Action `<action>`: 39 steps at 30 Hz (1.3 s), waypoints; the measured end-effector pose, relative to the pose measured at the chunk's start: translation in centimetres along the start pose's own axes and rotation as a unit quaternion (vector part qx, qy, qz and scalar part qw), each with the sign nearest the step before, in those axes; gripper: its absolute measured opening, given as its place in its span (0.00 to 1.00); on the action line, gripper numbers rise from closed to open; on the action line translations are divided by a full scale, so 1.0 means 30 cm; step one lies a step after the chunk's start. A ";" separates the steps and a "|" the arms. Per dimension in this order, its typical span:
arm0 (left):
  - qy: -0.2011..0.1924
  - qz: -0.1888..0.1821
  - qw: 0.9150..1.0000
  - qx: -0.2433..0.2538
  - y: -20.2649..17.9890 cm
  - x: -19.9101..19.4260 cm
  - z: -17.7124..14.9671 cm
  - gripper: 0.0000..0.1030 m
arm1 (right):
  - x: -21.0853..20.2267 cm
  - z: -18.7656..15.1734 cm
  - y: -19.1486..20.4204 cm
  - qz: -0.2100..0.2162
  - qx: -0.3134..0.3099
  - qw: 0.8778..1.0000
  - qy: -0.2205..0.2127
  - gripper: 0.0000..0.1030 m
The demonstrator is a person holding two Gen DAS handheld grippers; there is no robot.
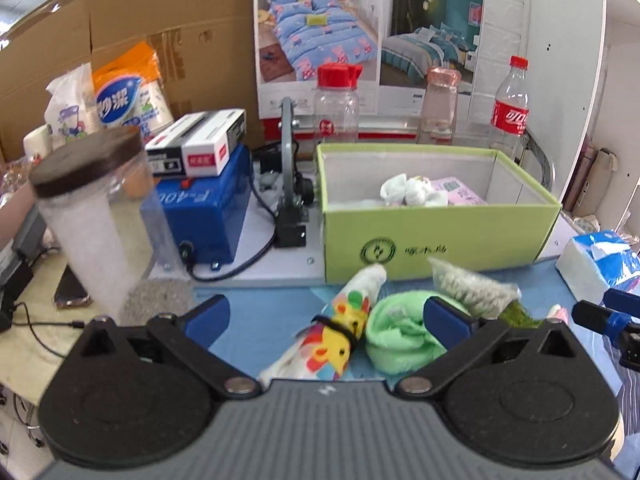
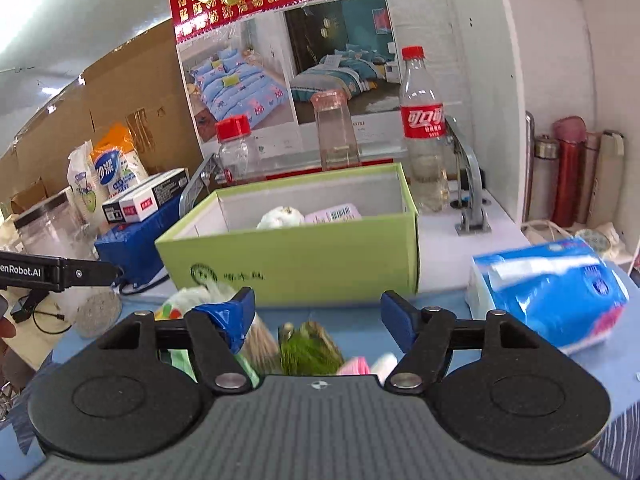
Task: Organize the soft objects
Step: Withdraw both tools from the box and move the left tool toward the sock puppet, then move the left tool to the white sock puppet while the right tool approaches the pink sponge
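A green box (image 1: 440, 236) stands open on the table and holds a white sock bundle (image 1: 412, 190) and a pink packet (image 1: 460, 192). In front of it lie a rolled cartoon-print cloth (image 1: 336, 332), a light green towel (image 1: 396, 332) and a speckled green pouch (image 1: 476, 288). My left gripper (image 1: 328, 320) is open, its fingers either side of the cloth and towel. My right gripper (image 2: 318, 312) is open and empty above a dark green cloth (image 2: 310, 348) and a pink item (image 2: 354, 364). The box shows in the right wrist view (image 2: 296, 256).
A blue tissue pack (image 2: 548, 296) lies right of the box. Bottles (image 2: 424, 128) stand behind it. A clear jar with a dark lid (image 1: 88, 208) and a blue machine (image 1: 204, 216) stand to the left. Flasks (image 2: 568, 168) stand on the shelf at right.
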State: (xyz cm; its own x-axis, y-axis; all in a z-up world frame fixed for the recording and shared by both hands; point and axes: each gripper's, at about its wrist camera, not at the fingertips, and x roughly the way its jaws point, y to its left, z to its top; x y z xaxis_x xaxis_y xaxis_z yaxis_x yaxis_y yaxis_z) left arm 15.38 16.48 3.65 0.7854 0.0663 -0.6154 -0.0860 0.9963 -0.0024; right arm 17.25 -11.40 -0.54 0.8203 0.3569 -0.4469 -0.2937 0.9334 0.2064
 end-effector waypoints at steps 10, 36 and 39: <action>0.043 0.019 0.999 -0.017 0.045 -0.001 -0.134 1.00 | -0.229 -0.195 -0.084 -0.057 0.020 0.998 0.021 0.56; 0.064 0.058 0.996 -0.025 0.092 -0.013 -0.203 1.00 | -0.349 -0.207 -0.027 -0.061 0.004 0.998 -0.003 0.56; 0.074 0.064 0.995 -0.028 0.094 0.024 -0.189 1.00 | -0.175 -0.155 -0.015 -0.036 -0.007 0.999 0.015 0.56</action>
State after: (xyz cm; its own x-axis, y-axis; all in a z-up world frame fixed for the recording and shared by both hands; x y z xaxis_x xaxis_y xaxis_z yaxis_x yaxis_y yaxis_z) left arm 12.22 19.03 -1.26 0.6678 0.1796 -0.7223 -0.2171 0.9753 0.0418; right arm 10.80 -13.52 -2.35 0.8243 0.2892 -0.4867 -0.2409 0.9571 0.1607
